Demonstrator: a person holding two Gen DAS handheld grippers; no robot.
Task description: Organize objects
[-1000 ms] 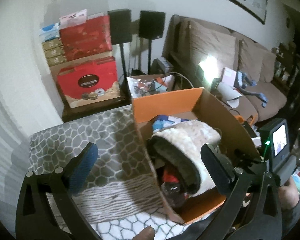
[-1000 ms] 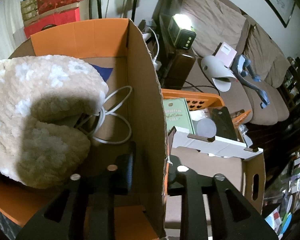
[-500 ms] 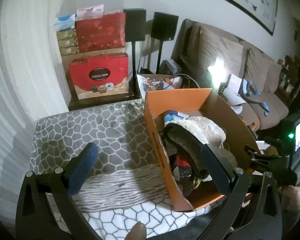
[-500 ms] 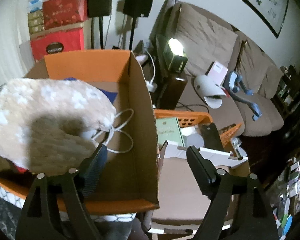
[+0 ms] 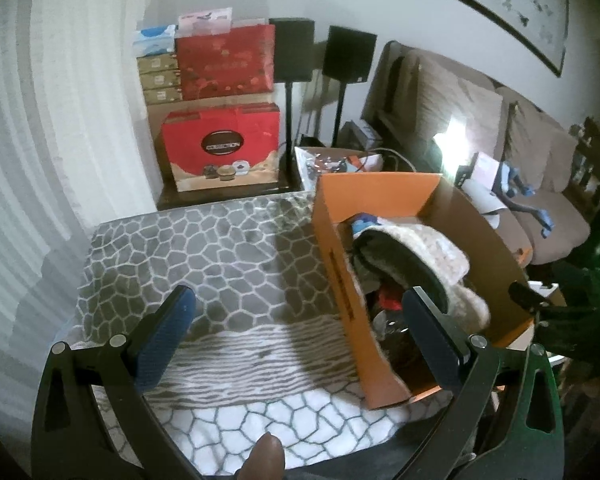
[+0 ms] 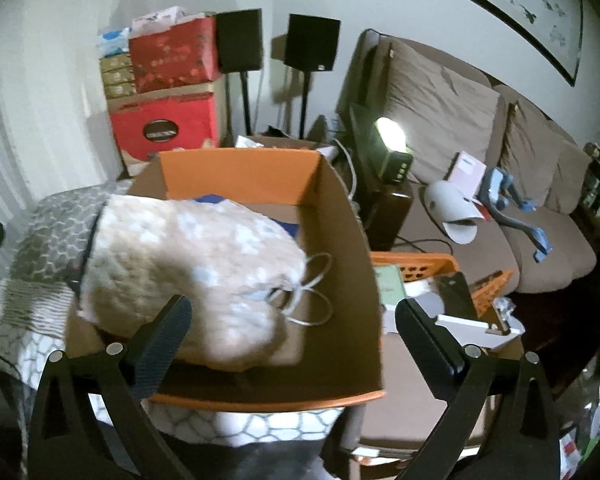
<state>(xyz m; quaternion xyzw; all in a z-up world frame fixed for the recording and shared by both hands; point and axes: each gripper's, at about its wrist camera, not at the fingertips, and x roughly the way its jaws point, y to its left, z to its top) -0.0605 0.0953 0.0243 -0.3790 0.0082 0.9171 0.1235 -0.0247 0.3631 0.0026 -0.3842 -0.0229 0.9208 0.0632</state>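
An orange cardboard box [image 5: 342,276] [image 6: 352,248] stands at the right side of a table covered with a grey stone-pattern cloth [image 5: 204,256]. A beige fuzzy slipper [image 5: 428,252] [image 6: 188,256] lies on top of other items in the box, with a white cable [image 6: 312,300] beside it. My left gripper [image 5: 296,336] is open and empty, held back above the cloth and the box's left wall. My right gripper [image 6: 292,340] is open and empty, held back over the box's near wall.
Red gift boxes [image 5: 220,148] and two black speakers [image 5: 292,56] stand behind the table. A brown sofa [image 6: 480,128] with a lit lamp [image 6: 392,140] is at the right. An orange crate [image 6: 424,268] with a book and a white-edged carton [image 6: 472,324] sit right of the box.
My right gripper opened, let go of the box's right wall and pulled back. My left gripper also pulled back and up from the box. The box stays on the table.
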